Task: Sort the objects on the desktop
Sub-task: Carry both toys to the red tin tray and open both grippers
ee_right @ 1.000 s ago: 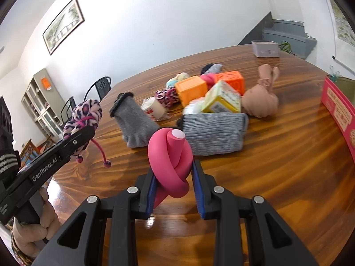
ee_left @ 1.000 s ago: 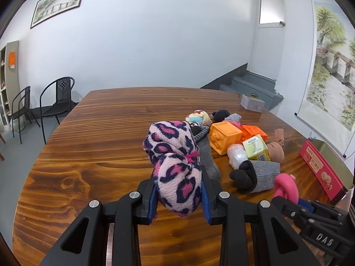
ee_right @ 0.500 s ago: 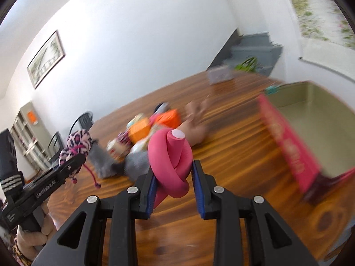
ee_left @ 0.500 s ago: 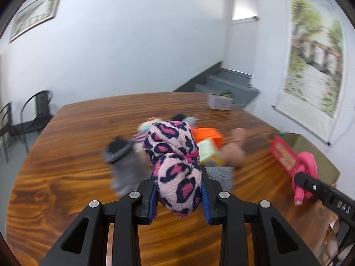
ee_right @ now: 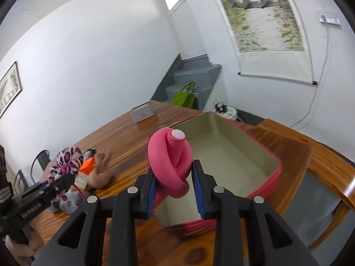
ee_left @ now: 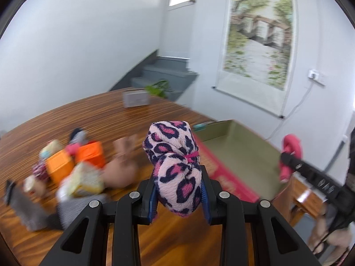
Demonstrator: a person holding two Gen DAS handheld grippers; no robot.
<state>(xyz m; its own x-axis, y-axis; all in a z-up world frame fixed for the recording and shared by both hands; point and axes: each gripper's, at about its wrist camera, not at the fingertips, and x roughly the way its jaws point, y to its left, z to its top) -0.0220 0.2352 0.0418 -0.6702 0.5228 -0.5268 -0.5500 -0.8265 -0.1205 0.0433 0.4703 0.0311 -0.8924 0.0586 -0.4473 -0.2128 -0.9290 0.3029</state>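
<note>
My left claw (ee_left: 179, 197) pinches the soft, light leopard-print plush (ee_left: 175, 166) at its lower bulge, while my right claw (ee_right: 173, 192) squeezes the springy pink foam knot (ee_right: 169, 161) at its loops.

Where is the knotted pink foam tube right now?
The knotted pink foam tube is clamped in the right gripper, above the near end of the open red tin box.

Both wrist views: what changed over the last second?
Both claws swung from the pile of objects toward the red tin, carrying their loads. The right claw now hangs over it. Unchanged: left claw shut on the leopard-print bundle, right on the pink knotted tube.
</note>
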